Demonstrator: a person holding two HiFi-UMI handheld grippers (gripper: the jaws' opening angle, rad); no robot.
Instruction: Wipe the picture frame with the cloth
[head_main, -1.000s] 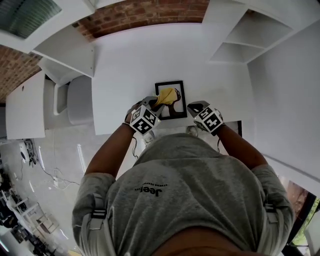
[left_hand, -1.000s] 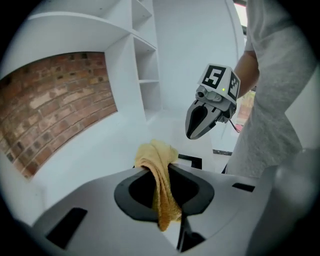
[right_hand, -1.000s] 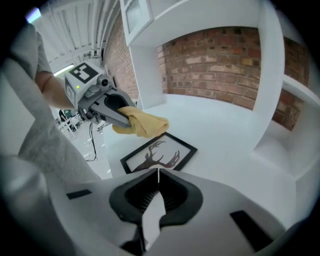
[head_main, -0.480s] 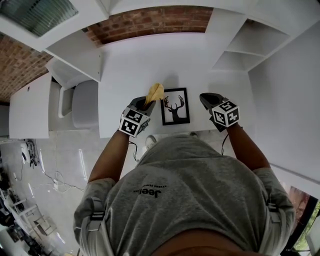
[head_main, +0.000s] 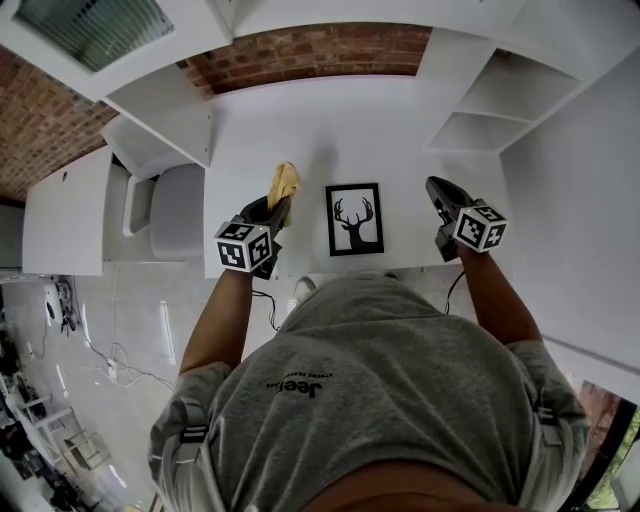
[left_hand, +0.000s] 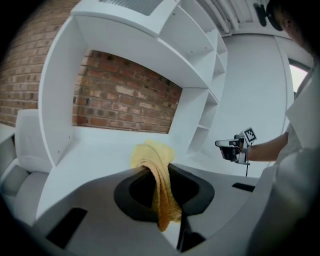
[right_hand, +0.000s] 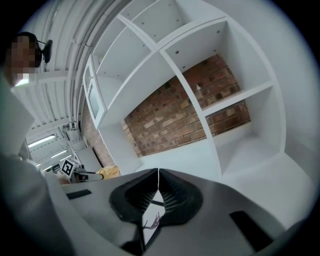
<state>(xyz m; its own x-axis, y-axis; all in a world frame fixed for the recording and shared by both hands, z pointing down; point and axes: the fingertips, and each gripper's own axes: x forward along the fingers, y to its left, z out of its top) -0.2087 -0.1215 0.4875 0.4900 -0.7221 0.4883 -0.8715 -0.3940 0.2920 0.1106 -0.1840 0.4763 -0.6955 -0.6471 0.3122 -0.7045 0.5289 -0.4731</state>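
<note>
Logged L gripper (head_main: 277, 208) clenched on yellow cloth (head_main: 285, 183): bunched past the tips, tail hanging btwn jaws. Placed at 9 o'clock of picture frame (head_main: 354, 219), apart from it. Found frame flat on white desk (head_main: 330, 110) near front edge, deer print up, fully uncovered. Logged R gripper (head_main: 437, 188) at 3 o'clock of frame, well clear, jaws pressed together, nothing btwn them. Vs. 1 s ago: cloth then draped over frame's top, both grippers crowded at frame; now spread outward, L toward 9, R toward 3.
</note>
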